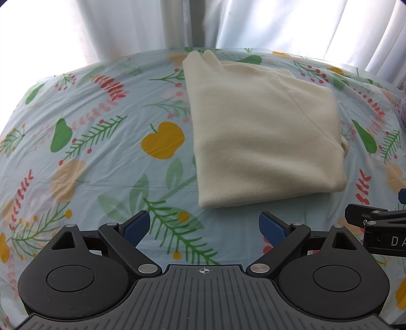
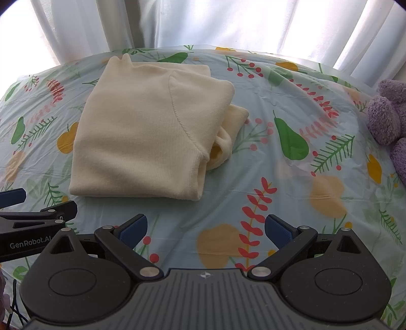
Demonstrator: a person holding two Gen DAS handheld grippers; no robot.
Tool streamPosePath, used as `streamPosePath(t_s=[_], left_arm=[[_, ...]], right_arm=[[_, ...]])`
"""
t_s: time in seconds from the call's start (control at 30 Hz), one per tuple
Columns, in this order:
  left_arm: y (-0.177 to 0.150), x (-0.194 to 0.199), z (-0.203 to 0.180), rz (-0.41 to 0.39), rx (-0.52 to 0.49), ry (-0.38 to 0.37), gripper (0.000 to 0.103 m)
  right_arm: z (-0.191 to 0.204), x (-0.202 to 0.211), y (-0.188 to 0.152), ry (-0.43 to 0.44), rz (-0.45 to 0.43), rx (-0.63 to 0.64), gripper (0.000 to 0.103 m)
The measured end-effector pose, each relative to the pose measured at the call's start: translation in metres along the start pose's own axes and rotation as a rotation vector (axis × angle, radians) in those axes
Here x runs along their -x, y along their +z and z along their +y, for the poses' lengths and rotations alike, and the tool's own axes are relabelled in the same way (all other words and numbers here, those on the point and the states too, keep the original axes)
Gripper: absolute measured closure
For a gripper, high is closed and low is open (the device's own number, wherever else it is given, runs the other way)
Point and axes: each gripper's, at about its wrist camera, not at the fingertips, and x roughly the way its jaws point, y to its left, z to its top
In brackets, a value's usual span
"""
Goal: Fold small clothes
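Cream sweater folded into a thick rectangle on the table under a fruit-and-leaf printed cloth, lying at twelve to one o'clock just ahead of the left gripper and at ten to eleven o'clock from the right gripper, with a sleeve end bulging out of the fold on its three o'clock side. Blue-padded fingers of the left gripper spread wide and holding nothing, hovering above the cloth short of the sweater's near edge; fingers of the right gripper likewise spread wide and holding nothing. Purple plush toy at two o'clock in the right wrist view, well apart from the sweater, white curtains behind the far edge.
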Motion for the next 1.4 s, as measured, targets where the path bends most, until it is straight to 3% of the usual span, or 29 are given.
streamPosePath(t_s=[1.4], left_arm=[[-0.0022, 0.0045, 0.0010, 0.006, 0.016, -0.008, 0.007]], right_arm=[[-0.0007, 0.0055, -0.0003, -0.007, -0.008, 0.021, 0.004]])
